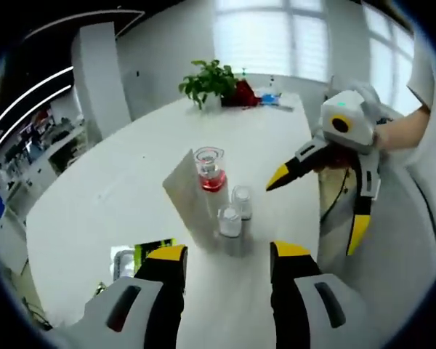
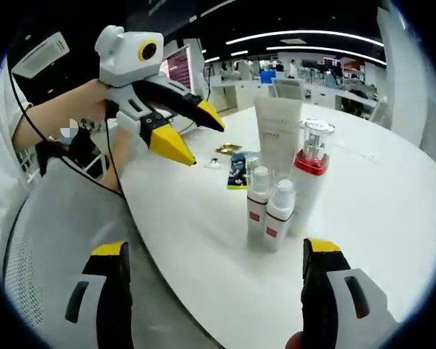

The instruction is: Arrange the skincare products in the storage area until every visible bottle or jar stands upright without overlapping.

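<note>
On white table [image 1: 116, 211] | bottles [image 2: 280, 211] upright | office room | both grippers [image 1: 225, 254] [image 2: 214, 254] agape

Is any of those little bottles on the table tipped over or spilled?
Nothing stands out. The tall tube, the red-collared bottle and the two small bottles all stand upright in a tight cluster on the white table, with no spill visible. Both grippers, left and right, are open and hold nothing.

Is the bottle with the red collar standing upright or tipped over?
Upright. The red-collared bottle stands on its base on the white table, clear cap on top.
</note>
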A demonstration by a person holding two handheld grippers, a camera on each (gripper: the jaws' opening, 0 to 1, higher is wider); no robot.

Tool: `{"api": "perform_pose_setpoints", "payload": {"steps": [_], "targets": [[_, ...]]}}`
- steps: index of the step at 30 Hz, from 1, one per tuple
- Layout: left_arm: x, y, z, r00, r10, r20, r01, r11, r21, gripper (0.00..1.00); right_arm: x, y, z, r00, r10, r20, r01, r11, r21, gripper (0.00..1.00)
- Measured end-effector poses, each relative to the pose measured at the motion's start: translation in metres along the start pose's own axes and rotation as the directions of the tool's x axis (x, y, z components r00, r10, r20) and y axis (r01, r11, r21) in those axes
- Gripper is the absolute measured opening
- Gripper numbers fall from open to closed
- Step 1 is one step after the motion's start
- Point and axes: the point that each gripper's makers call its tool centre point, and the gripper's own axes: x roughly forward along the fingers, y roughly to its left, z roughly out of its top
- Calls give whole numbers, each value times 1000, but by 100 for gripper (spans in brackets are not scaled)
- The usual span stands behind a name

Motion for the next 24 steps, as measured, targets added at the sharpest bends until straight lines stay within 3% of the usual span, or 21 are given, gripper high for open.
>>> {"api": "perform_pose_setpoints", "payload": {"steps": [11,24], "targets": [[-23,-1,-21,997,73,28,-70,990,-119,52,-6,-2,7,999,-24,25,24,1000,17,98],[-46,-6,-52,987,162,22,-152,958,-244,59,-12,5,8,999,-29,20,29,999,22,98]]}}
